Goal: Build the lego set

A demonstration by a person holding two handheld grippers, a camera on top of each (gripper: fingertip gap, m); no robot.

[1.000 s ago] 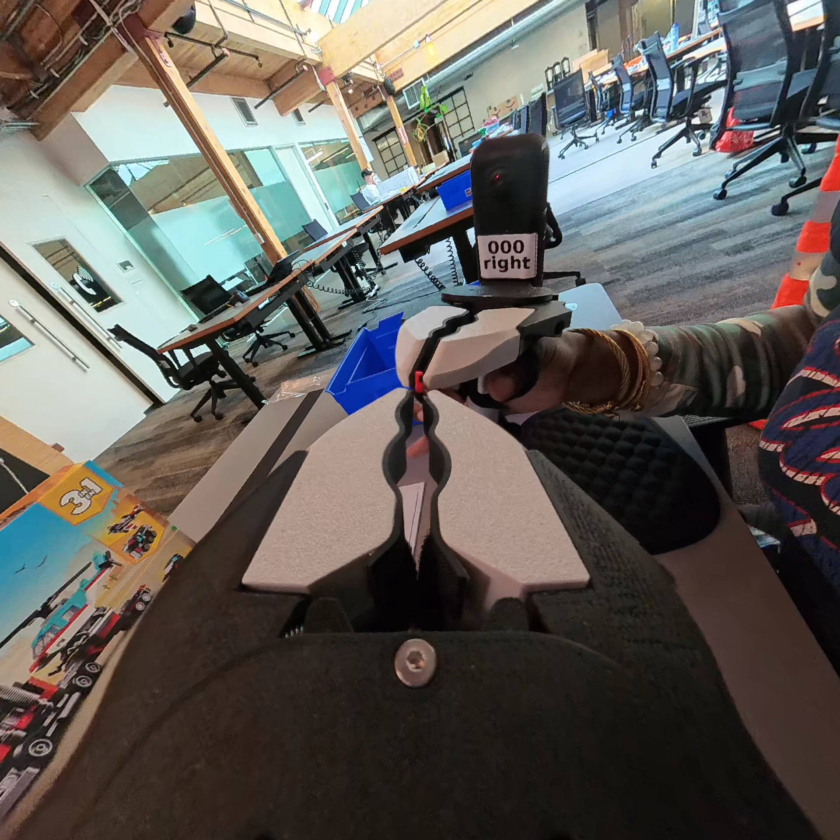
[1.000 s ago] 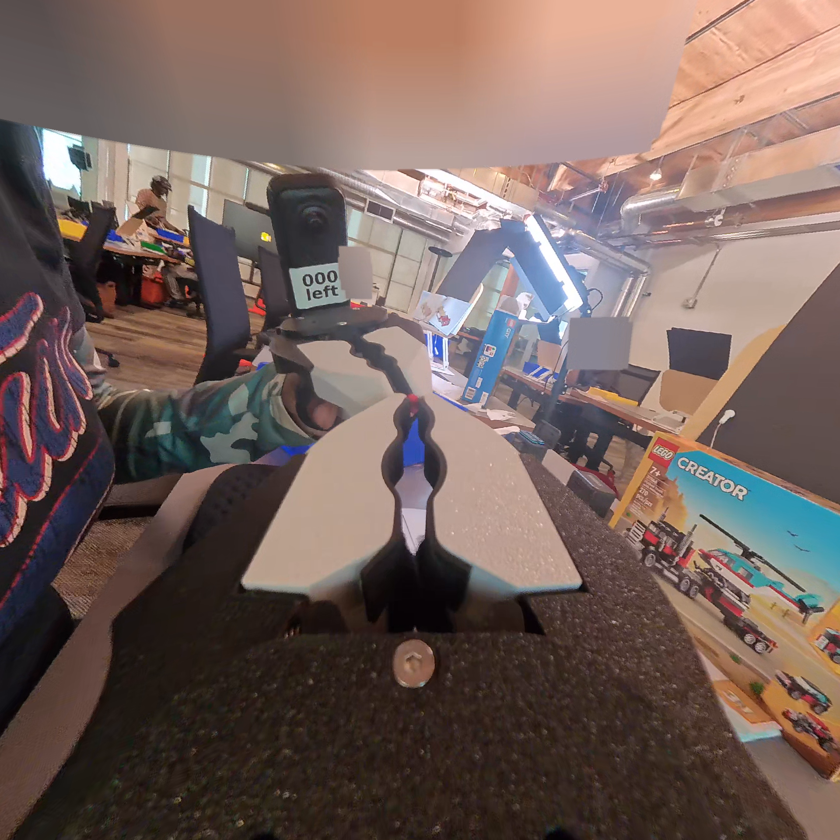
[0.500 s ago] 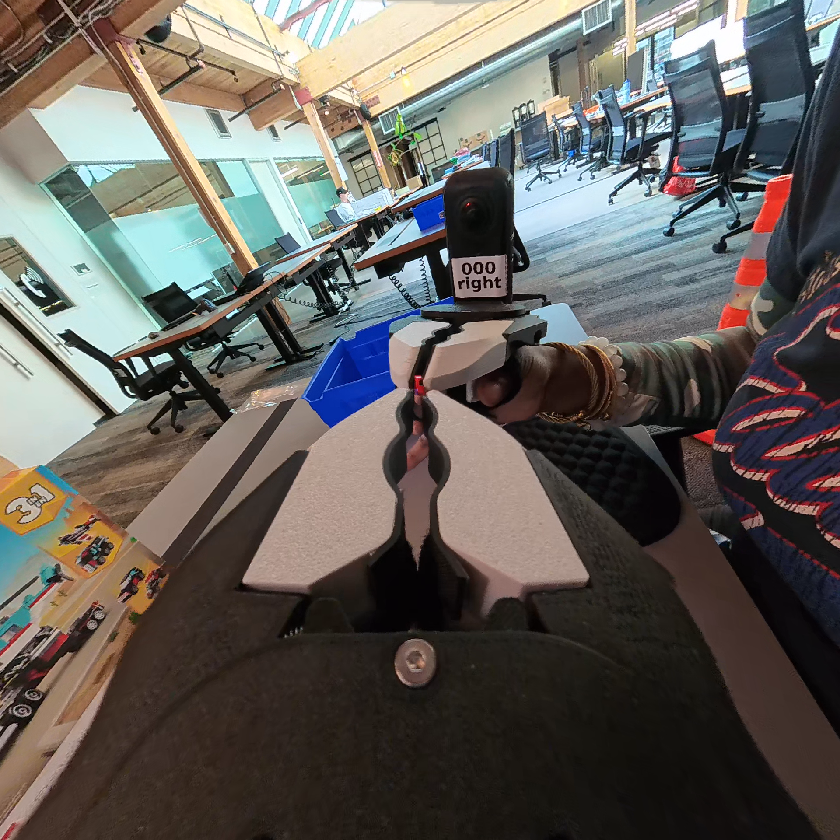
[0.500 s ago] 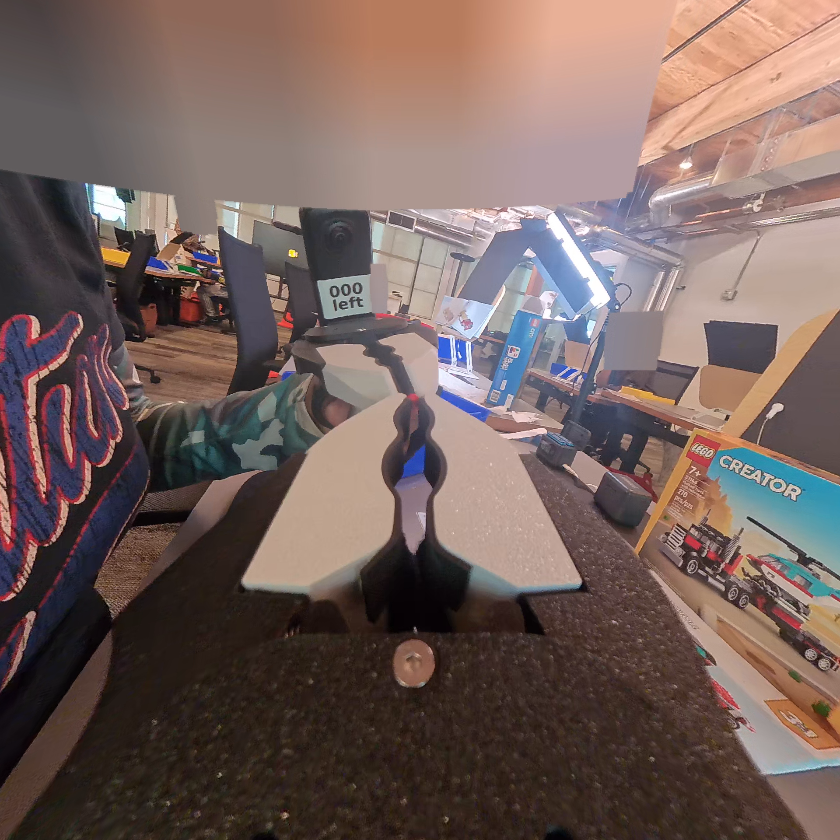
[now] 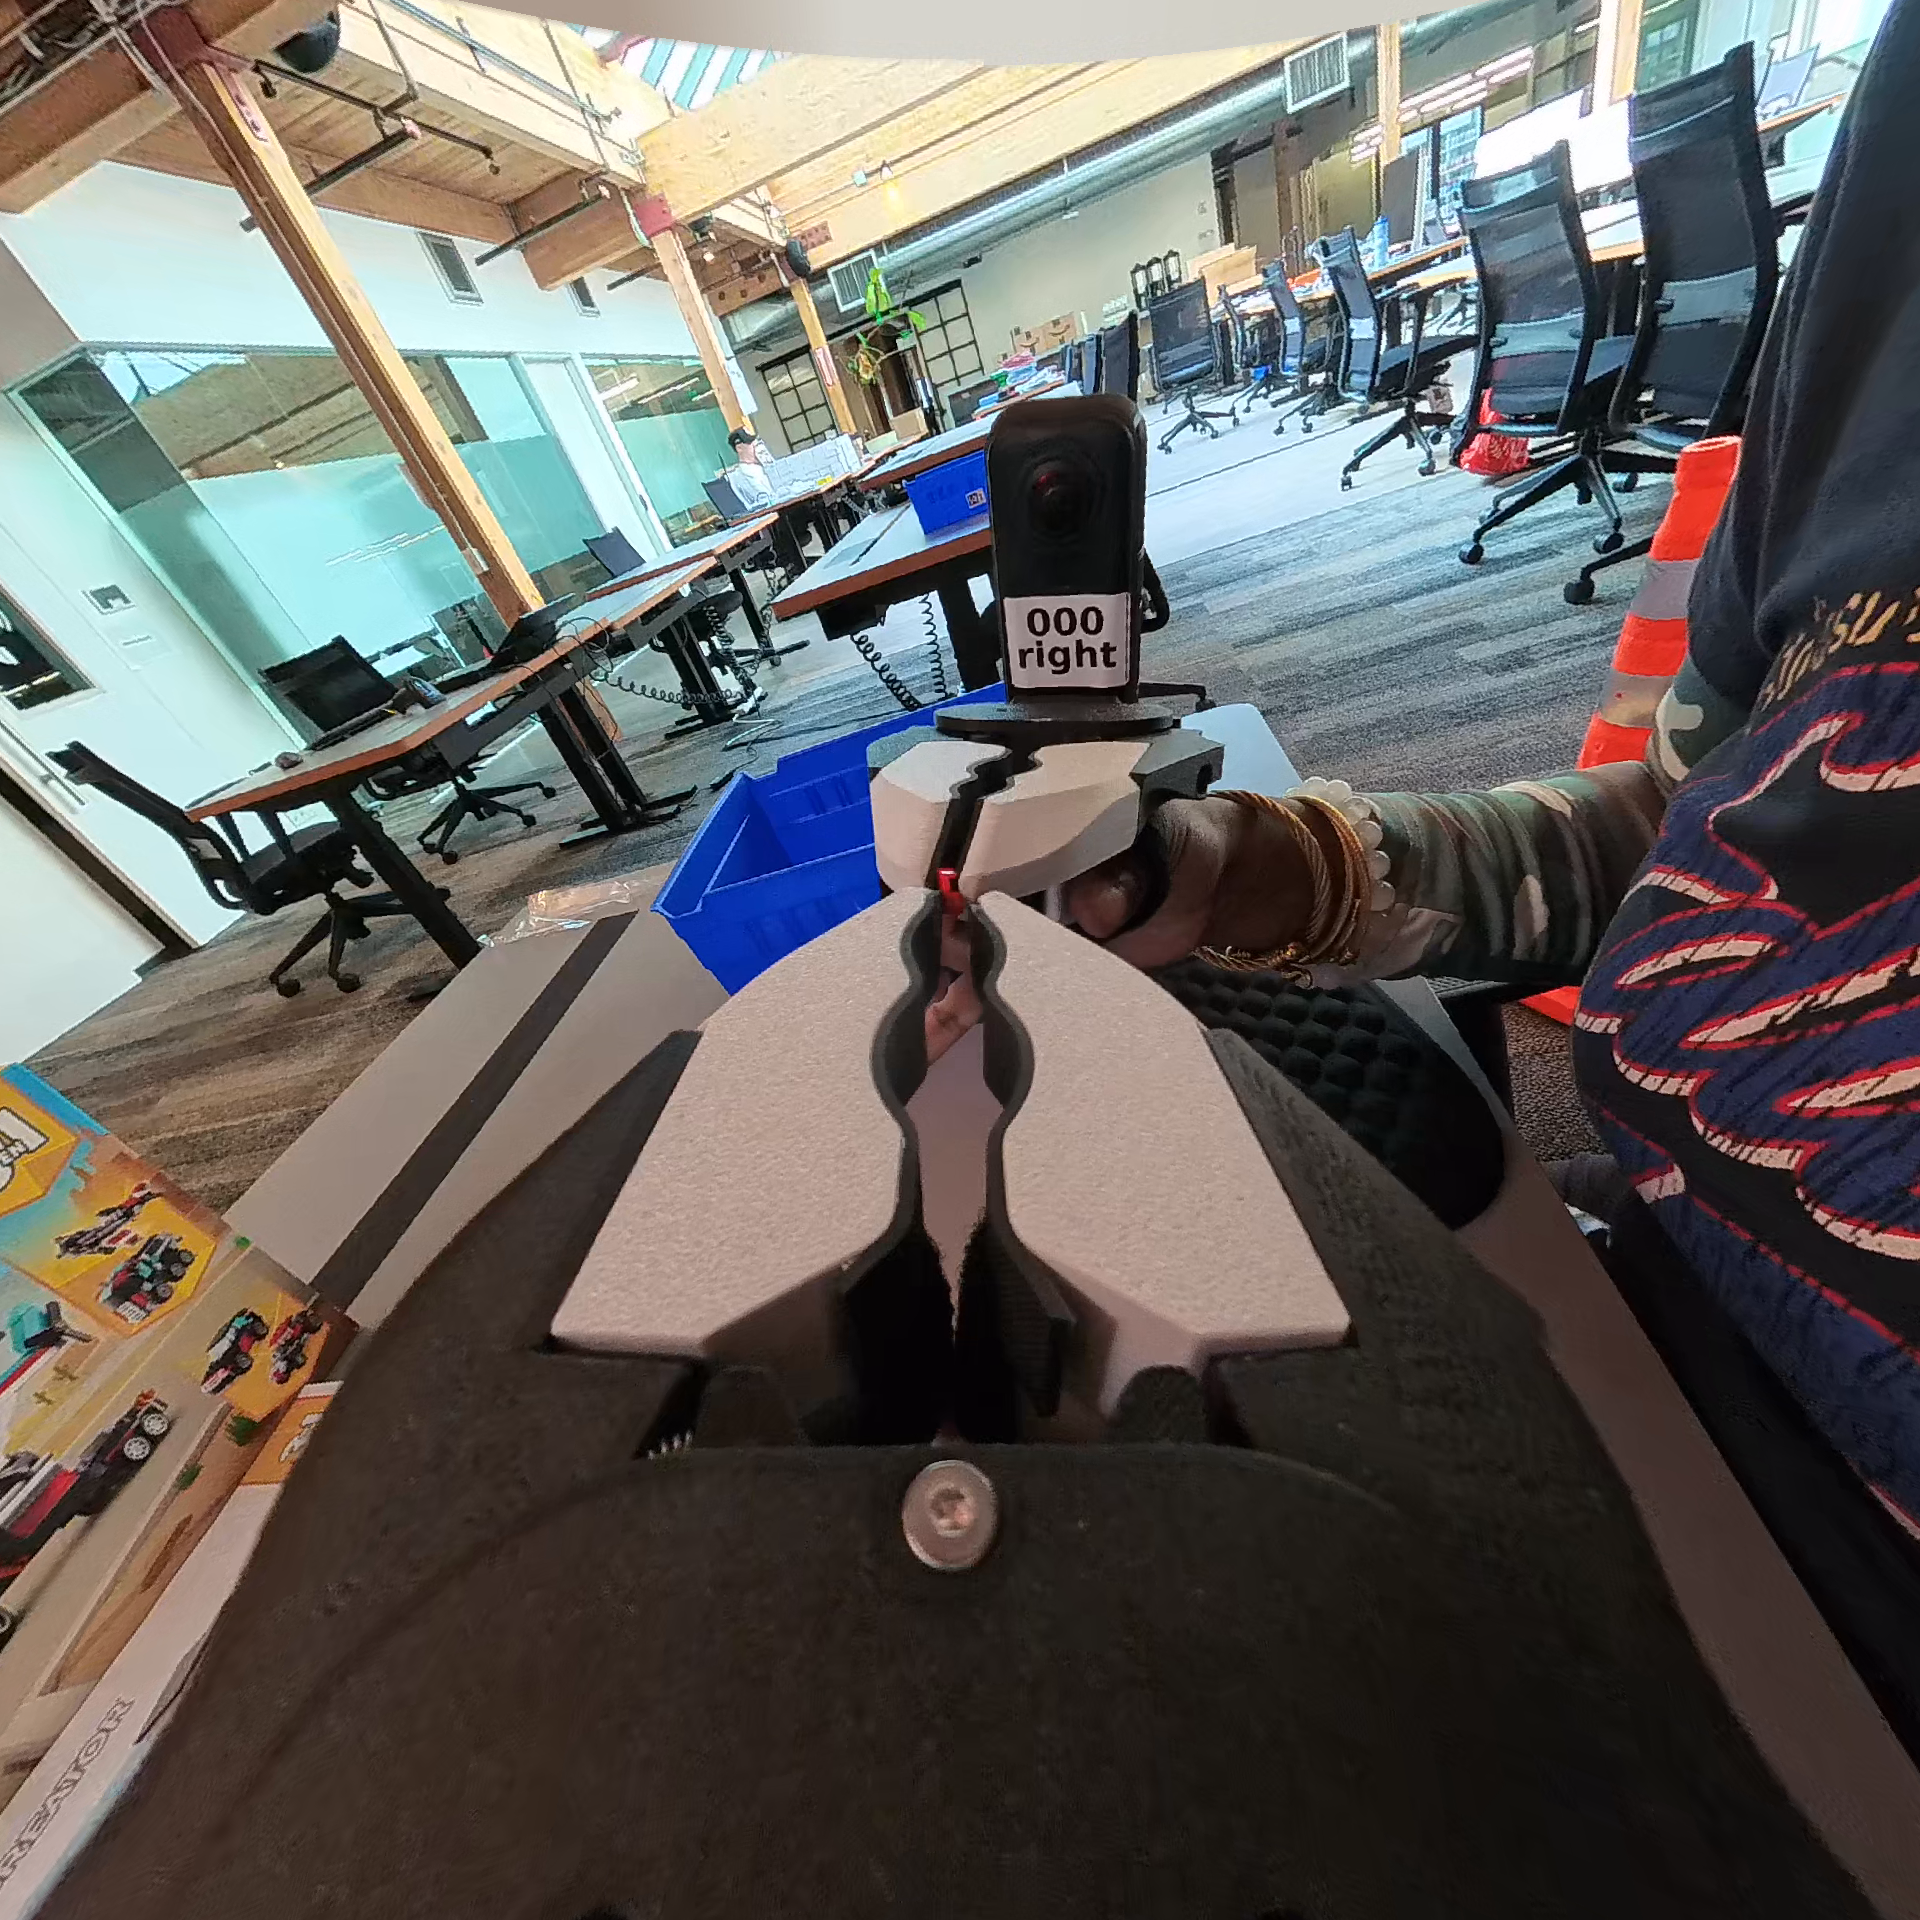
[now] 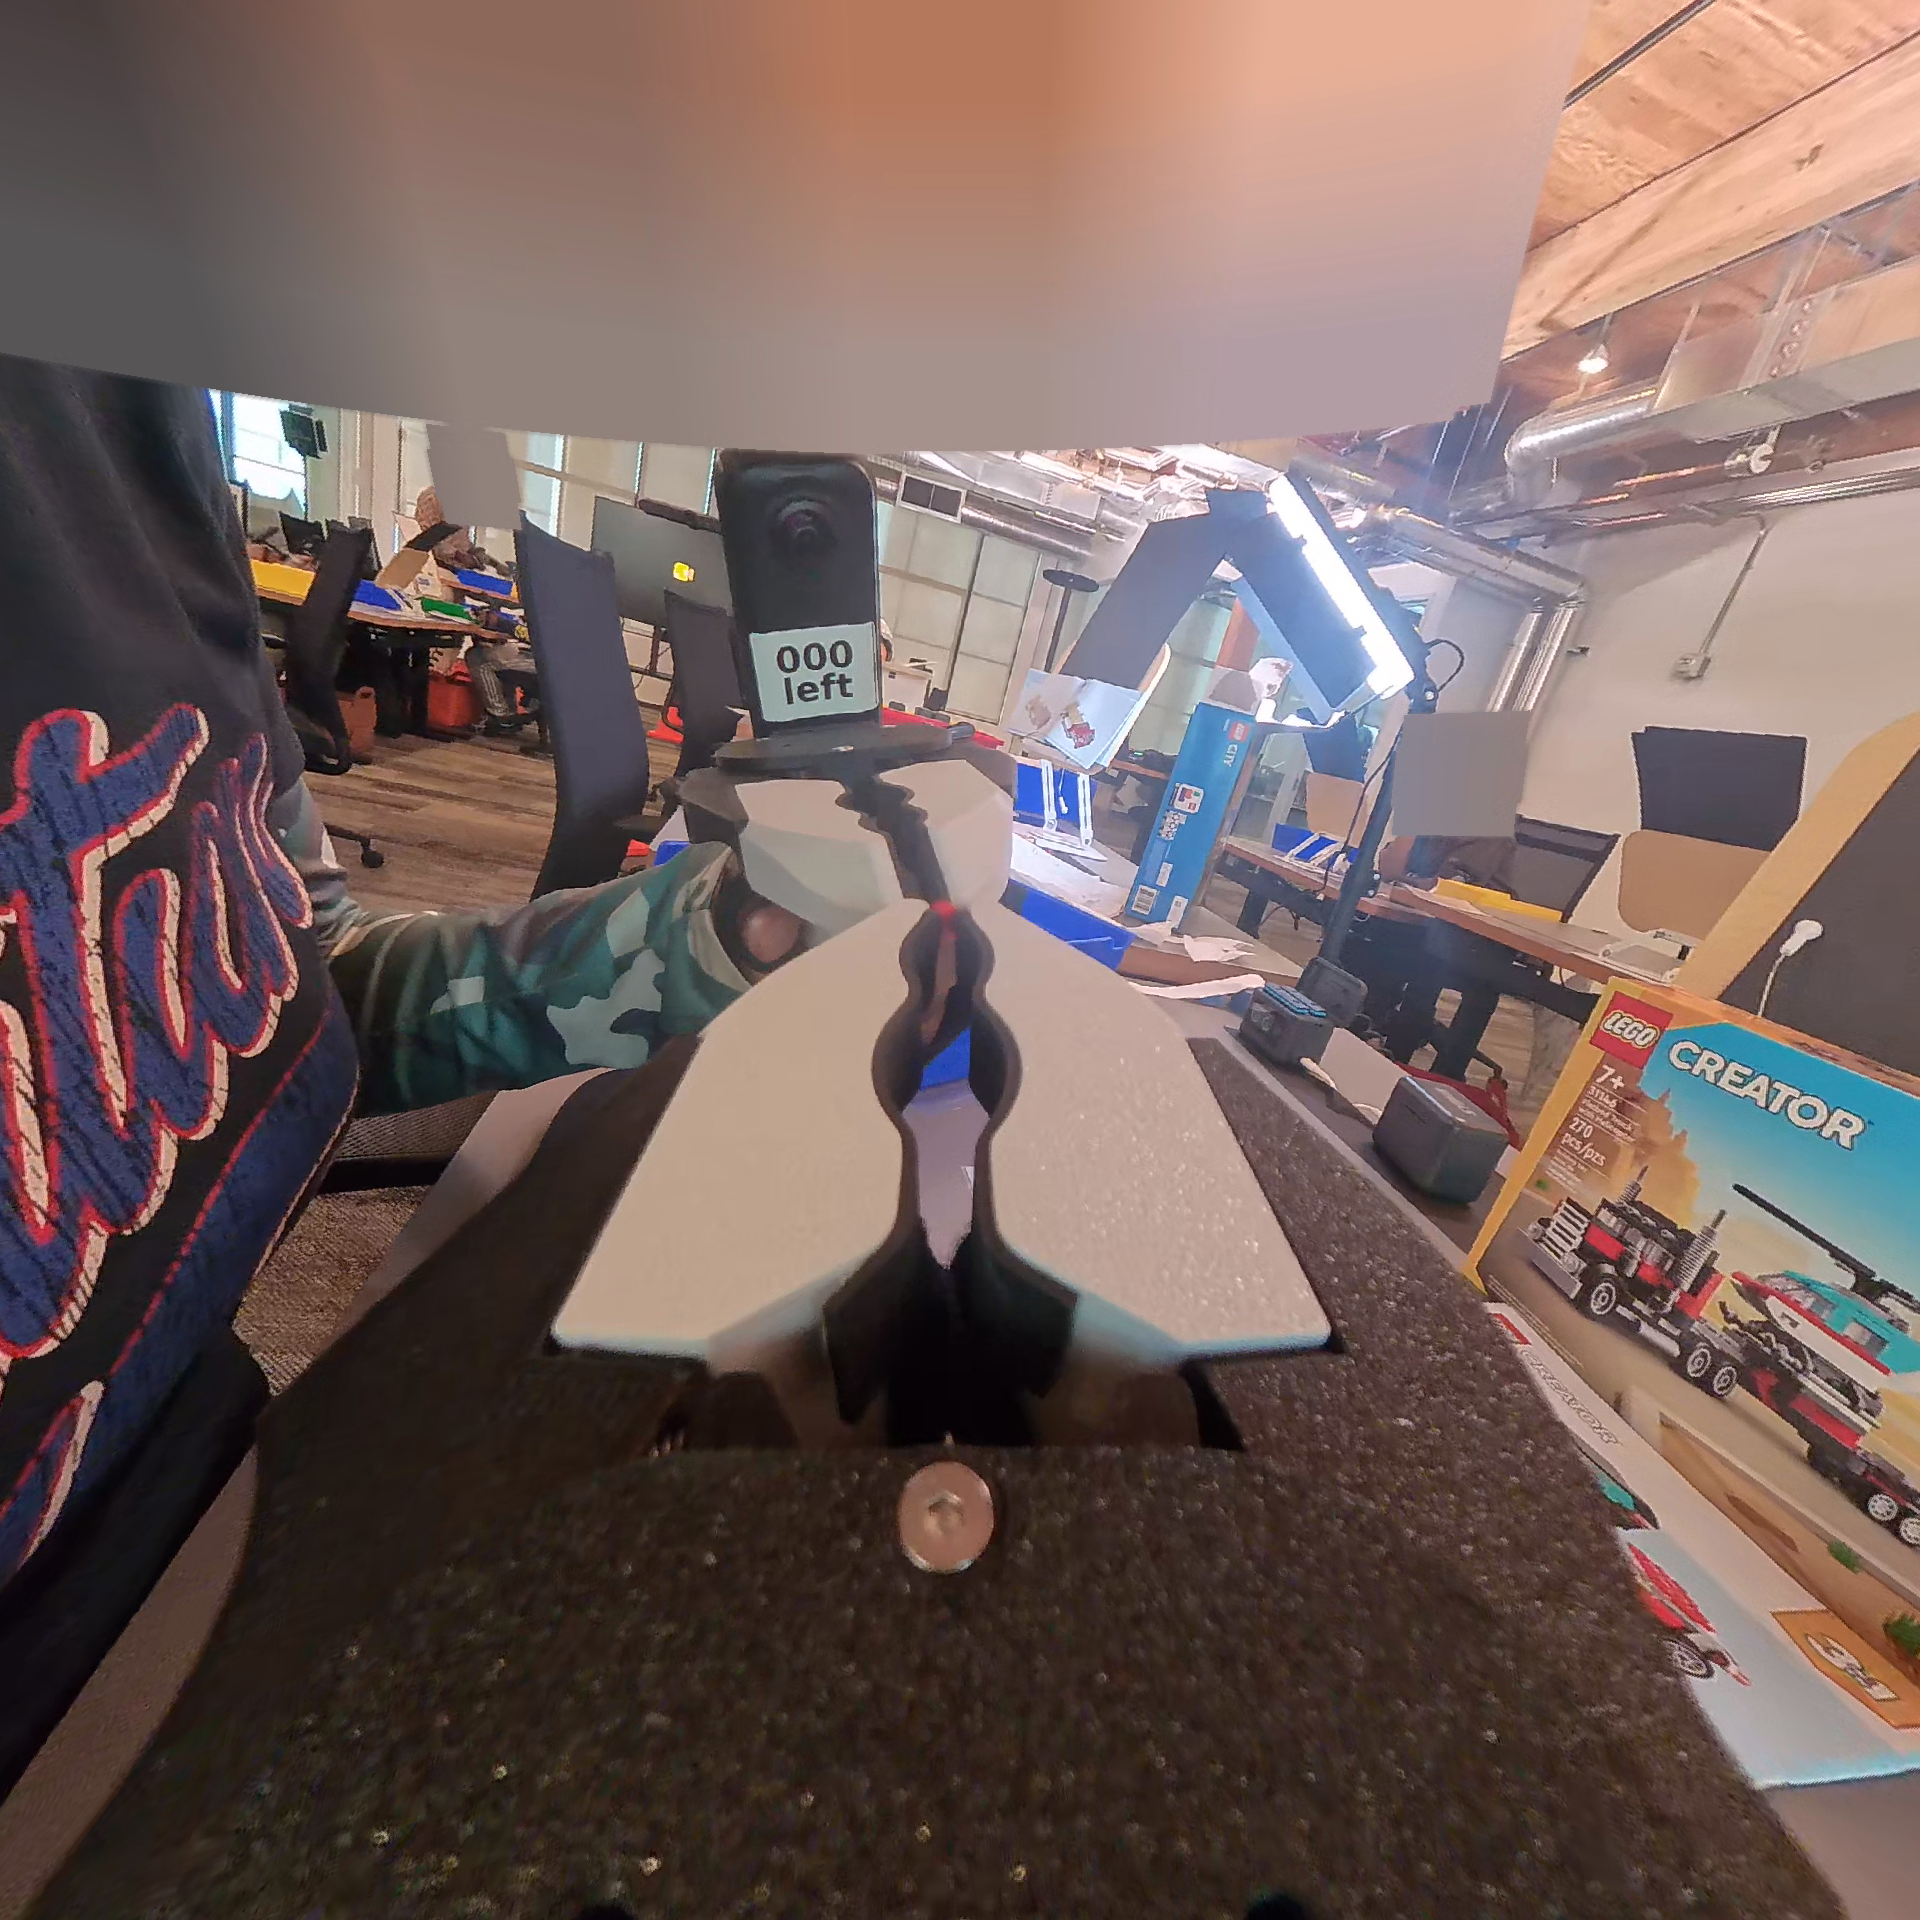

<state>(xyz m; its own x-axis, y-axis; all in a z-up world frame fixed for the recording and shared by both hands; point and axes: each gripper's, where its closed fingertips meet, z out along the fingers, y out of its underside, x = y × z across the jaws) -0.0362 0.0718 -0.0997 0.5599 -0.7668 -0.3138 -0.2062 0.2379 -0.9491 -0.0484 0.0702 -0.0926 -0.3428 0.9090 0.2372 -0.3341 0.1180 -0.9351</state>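
Two grippers meet tip to tip above the table, raised so a tiny red piece [image 5: 948,883] sits between them for joining. Left gripper [image 5: 952,906] and right gripper [image 6: 943,914] are both closed to a narrow slit; which one pinches the piece cannot be determined. Behind them, the blue bin [image 5: 774,873] shows no visible contents. The set's box [image 6: 1756,1226] stands nearby on the table [image 6: 1351,1081].

red lego piece [image 5: 948,883] | grey fingers [image 5: 790,1143] | blue bin [image 5: 774,883] | camouflage sleeve [image 6: 540,977]
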